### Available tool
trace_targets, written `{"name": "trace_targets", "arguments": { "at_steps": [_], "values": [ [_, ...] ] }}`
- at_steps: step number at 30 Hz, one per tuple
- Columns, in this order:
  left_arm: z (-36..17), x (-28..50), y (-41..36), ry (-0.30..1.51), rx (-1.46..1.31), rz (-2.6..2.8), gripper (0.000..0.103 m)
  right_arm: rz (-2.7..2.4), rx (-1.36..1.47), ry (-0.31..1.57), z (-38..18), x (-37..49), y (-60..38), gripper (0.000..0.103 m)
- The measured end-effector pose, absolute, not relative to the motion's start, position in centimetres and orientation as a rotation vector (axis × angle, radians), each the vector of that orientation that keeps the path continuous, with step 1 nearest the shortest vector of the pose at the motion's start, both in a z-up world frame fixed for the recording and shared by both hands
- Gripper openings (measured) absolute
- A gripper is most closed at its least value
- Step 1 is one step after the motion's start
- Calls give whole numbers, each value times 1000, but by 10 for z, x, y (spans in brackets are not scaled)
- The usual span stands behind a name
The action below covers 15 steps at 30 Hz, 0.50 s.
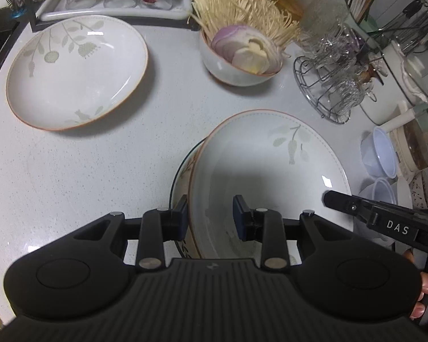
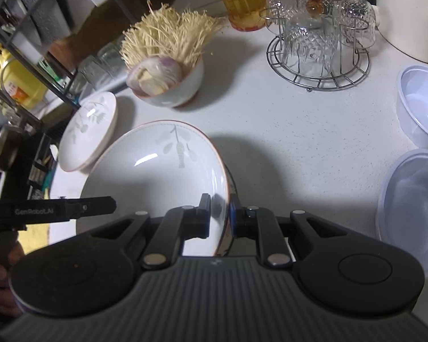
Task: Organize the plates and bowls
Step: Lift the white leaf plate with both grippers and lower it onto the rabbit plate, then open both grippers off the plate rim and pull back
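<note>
Both grippers, left gripper [image 1: 211, 216] and right gripper [image 2: 218, 213], clamp one white leaf-patterned, brown-rimmed plate [image 1: 271, 156].

Each black tool [image 1: 211, 216] has ribbed housing, silver rivets and blue-padded fingers [image 1: 240, 218].

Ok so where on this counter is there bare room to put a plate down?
Bare counter lies in front of the empty plate, left of the held plate. Another patch sits between the glass rack and plastic bowls. The back edge is crowded.
</note>
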<state>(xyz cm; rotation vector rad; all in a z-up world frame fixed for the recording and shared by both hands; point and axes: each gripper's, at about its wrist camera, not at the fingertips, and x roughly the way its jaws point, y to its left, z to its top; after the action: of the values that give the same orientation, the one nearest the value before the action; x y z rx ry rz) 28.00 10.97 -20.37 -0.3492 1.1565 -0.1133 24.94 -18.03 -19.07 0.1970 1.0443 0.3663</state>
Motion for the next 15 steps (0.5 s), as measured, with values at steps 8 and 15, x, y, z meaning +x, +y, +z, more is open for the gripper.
{"name": "trace_targets", "arguments": {
  "at_steps": [8,15],
  "values": [
    [-217,281,106,1180,-345,-66,35,386,116,1058,-200,254,-173,16],
    [-224,280,102,1202,-354,-61,36,369,94,1086,-210,259,-173,18]
  ]
}}
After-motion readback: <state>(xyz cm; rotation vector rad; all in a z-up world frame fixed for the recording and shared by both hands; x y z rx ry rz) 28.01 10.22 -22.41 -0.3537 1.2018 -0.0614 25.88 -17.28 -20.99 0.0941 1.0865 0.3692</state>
